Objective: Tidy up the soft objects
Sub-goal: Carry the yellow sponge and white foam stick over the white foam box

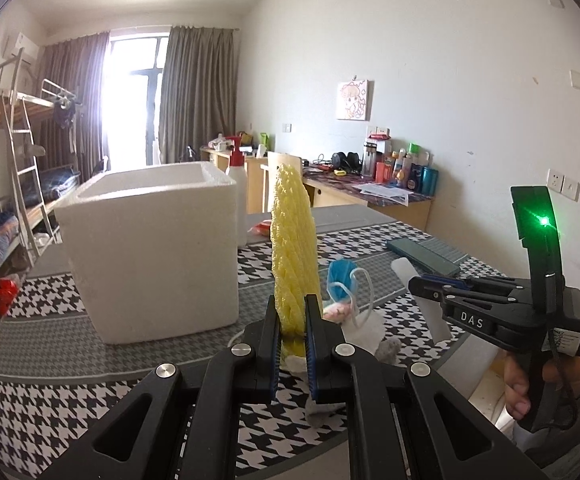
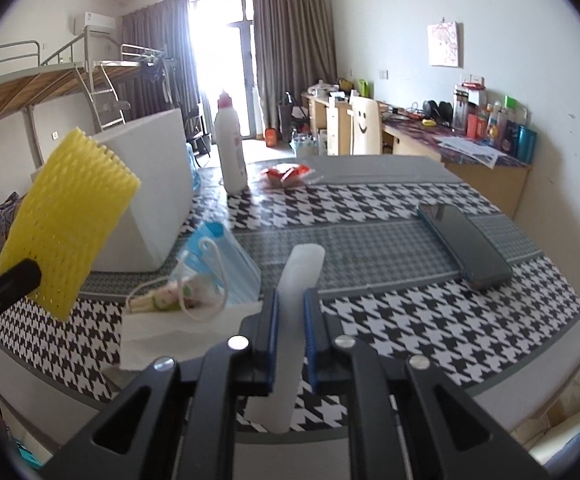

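Indoors, houndstooth tablecloth (image 2: 409,320); left tool (image 1: 291,340) clenching yellow foam net (image 1: 291,240), right tool (image 2: 290,320) clenching white foam strip (image 2: 297,280).

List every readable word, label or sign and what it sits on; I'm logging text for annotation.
"DAS": white letters on the right gripper body, seen from the left wrist.
Smiley face, a sign not a word: chair back.
Labels on the white bottle and desk bottles: too blurred to read.
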Demonstrator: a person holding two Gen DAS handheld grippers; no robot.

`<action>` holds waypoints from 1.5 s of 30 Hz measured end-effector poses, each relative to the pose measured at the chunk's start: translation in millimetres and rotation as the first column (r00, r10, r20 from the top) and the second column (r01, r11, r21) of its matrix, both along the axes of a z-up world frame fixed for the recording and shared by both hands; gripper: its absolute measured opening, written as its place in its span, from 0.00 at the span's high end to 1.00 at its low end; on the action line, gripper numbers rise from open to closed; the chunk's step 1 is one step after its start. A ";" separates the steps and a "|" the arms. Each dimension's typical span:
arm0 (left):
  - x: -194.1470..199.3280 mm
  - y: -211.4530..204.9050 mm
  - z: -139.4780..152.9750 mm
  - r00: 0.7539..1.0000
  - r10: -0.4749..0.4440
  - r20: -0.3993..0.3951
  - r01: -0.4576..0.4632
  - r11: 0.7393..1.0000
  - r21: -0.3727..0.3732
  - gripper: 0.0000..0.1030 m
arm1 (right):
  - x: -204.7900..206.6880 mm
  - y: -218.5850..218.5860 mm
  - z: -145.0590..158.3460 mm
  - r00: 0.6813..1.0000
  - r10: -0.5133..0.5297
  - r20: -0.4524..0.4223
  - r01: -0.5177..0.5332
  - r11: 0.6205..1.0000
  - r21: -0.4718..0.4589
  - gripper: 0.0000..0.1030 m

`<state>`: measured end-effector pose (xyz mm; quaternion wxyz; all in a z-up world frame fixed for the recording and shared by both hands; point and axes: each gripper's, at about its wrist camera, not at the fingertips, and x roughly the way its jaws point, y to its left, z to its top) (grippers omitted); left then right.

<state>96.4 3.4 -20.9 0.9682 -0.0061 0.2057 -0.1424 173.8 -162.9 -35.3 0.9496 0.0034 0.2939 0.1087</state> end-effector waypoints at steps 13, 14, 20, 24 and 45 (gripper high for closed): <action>15.6 4.6 21.4 1.000 0.014 0.027 -0.015 1.000 0.024 0.89 | 14.9 5.5 23.8 0.999 0.024 0.043 -0.025 0.999 0.024 0.85; 18.2 5.0 24.1 0.999 0.017 0.029 -0.017 1.000 0.023 0.89 | 16.3 6.2 25.4 0.999 0.026 0.044 -0.027 0.999 0.026 0.85; 27.5 4.6 34.8 0.999 0.001 0.052 -0.002 1.000 0.031 0.89 | 24.4 7.5 33.9 0.998 0.031 0.056 -0.032 0.999 0.023 0.85; 36.0 1.8 42.1 0.998 0.009 0.062 -0.011 0.999 0.035 0.89 | 28.2 6.0 42.7 0.996 0.033 0.079 -0.036 0.999 0.036 0.85; 62.0 20.8 62.3 0.996 0.008 0.091 -0.010 1.000 0.018 0.89 | 49.3 33.1 66.8 0.991 0.067 0.113 -0.075 0.995 0.061 0.85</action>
